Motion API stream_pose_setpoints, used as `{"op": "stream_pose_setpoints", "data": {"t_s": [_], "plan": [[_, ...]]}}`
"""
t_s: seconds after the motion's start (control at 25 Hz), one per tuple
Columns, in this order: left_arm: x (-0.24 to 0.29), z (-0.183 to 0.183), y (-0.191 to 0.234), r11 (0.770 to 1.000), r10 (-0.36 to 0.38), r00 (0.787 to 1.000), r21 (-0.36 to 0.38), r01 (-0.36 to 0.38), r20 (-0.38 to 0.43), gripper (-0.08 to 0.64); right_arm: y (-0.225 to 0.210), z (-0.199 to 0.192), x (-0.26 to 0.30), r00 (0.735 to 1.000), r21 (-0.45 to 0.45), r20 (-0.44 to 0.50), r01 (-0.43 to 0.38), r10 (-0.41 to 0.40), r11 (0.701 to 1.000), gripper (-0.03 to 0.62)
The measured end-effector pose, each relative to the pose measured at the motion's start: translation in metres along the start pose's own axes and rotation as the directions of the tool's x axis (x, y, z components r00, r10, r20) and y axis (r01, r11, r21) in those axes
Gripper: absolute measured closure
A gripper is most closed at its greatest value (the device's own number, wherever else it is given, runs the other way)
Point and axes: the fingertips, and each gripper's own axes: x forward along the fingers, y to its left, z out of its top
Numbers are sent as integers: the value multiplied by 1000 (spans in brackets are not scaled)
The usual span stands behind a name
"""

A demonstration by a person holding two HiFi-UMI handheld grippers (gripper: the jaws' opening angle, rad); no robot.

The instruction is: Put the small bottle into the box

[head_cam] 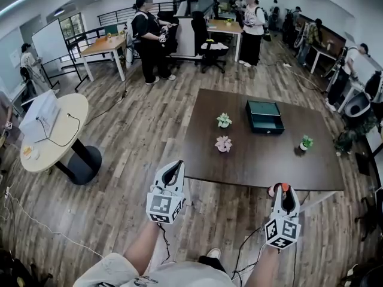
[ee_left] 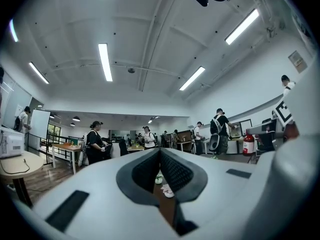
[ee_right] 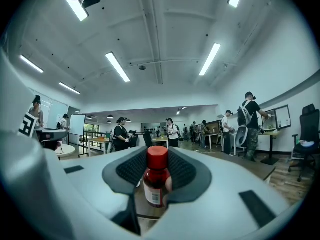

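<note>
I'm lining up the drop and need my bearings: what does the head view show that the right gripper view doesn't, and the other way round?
Head view only: the open dark box toward the far side of the table, and three small plants spread across the tabletop.
Right gripper view only: the body and label of the small bottle, standing upright with the pads pressing on both its sides.
Both: the right tongs, the bottle's red cap poking up between them, the brown table ahead, and people standing in the room beyond.
</note>
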Motion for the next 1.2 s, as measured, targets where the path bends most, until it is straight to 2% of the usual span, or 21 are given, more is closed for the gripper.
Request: {"op": "stream_pose_setpoints", "data": {"t_s": [0.4, 0.88, 1.2], "plan": [[49, -5, -49, 999, -35, 999, 10, 35, -16, 557, -62, -9, 13, 999, 21, -7, 34, -34, 999, 465], [123, -5, -144, 992, -120, 993, 23, 120, -4, 557, -169, -14, 18, 993, 37, -4, 115, -114, 993, 465], [144, -6, -173, 991, -135, 991, 21, 135, -6, 557, -200, -13, 22, 993, 36, -4, 122, -122, 992, 465]]}}
